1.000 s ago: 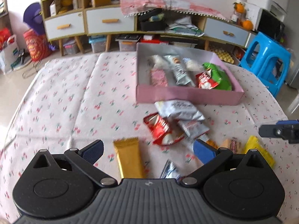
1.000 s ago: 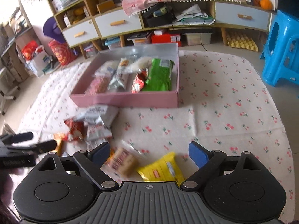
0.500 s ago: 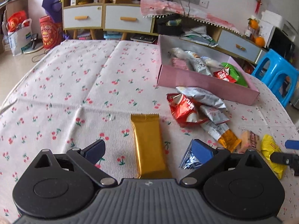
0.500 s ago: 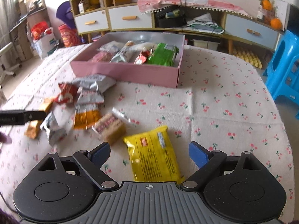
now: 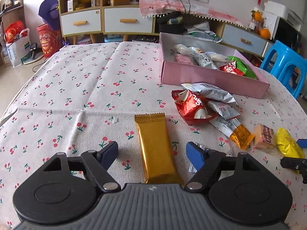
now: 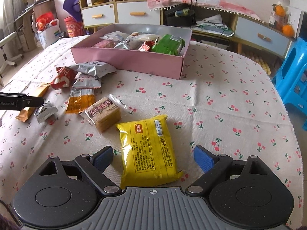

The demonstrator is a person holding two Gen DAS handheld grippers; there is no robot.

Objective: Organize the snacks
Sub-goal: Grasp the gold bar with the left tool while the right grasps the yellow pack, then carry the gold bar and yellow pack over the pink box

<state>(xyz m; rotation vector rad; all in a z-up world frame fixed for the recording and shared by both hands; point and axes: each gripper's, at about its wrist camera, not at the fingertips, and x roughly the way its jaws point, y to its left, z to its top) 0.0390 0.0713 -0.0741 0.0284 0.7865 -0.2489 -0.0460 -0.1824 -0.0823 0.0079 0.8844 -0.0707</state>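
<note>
A pink box (image 5: 211,77) (image 6: 126,59) on the cherry-print tablecloth holds several snack packets. My left gripper (image 5: 152,154) is open, its fingers on either side of a gold bar packet (image 5: 155,147) lying flat. My right gripper (image 6: 153,158) is open around a yellow packet (image 6: 149,149), which also shows in the left wrist view (image 5: 287,145). Loose snacks lie between them: a red bag (image 5: 191,107) (image 6: 63,76), silver packets (image 5: 211,93) (image 6: 94,68), an orange-ended packet (image 5: 239,136) (image 6: 80,99), a biscuit pack (image 6: 104,113) and a small crumpled silver wrapper (image 6: 45,111).
A blue plastic stool (image 6: 293,76) stands off the table's right side. Drawers and shelves (image 5: 107,21) line the far wall, with bags (image 5: 17,44) on the floor at left. The table's left half shows only the tablecloth (image 5: 76,88).
Both grippers have come lower and nearer the table. The gold bar now lies between my left fingers and the yellow packet between my right fingers. No snack has moved.
</note>
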